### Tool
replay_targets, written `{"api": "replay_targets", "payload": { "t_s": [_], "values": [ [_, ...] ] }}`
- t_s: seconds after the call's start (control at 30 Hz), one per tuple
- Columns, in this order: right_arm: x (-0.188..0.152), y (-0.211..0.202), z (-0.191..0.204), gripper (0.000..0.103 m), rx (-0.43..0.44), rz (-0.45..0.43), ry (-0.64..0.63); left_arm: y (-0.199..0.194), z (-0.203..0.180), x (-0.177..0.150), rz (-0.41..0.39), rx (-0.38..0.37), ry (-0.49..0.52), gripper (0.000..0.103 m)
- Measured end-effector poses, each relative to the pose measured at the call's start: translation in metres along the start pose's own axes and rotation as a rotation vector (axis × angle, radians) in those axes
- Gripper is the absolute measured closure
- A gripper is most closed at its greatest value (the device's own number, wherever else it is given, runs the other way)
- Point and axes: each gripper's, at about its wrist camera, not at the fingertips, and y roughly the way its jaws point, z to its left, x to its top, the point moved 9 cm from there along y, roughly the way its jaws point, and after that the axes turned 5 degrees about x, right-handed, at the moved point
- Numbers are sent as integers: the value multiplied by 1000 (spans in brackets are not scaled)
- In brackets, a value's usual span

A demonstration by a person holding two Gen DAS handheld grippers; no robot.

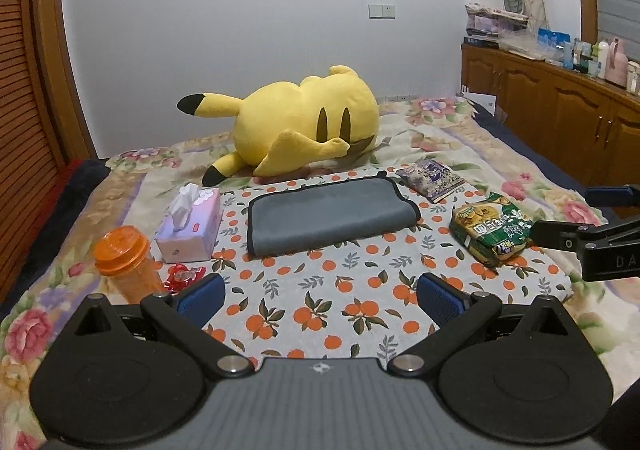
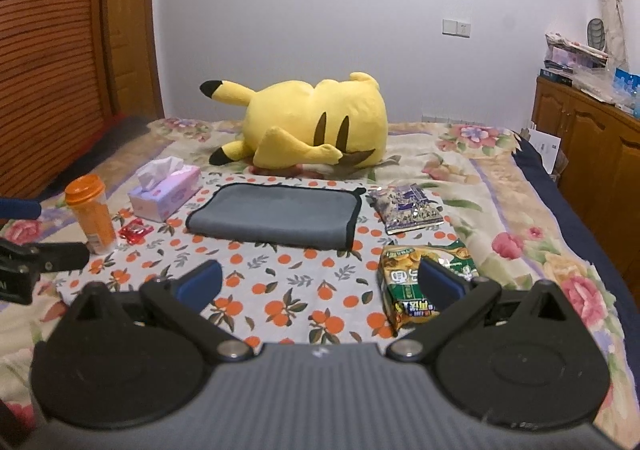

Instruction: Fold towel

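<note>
The grey black-edged microfibre towel [image 1: 332,215] lies already doubled on the orange-print cloth [image 1: 320,302], beyond both grippers. The left gripper [image 1: 320,296] and right gripper [image 2: 320,284] hang spread and empty. Another fold, if wanted, probably means pinching its right-hand corners.

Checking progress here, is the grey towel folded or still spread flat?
Folded: the grey towel lies doubled, black-trimmed edges stacked at its right end.
</note>
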Motion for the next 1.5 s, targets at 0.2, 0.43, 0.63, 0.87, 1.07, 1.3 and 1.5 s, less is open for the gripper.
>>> {"api": "replay_targets", "payload": {
  "t_s": [0.2,0.43,0.63,0.87,1.07,1.3,1.5],
  "values": [
    [-9,-10,0,0,-4,-1,11,-9,-1,-11,6,-4,-10,0],
    [-25,-16,1,0,-3,7,26,-10,1,-31,29,-5,-19,0],
    [-38,-14,4,0,0,24,32,-5,3,-49,52,-1,-32,0],
    [-52,-9,11,0,11,42,37,6,7,-71,86,2,-54,0],
    [-57,-5,18,0,14,50,30,13,9,-88,109,4,-78,0],
    [-65,-2,23,0,8,54,18,20,10,-98,119,5,-97,0],
    [-69,3,21,0,-2,63,20,22,10,-104,107,18,-96,0]
  ]
}}
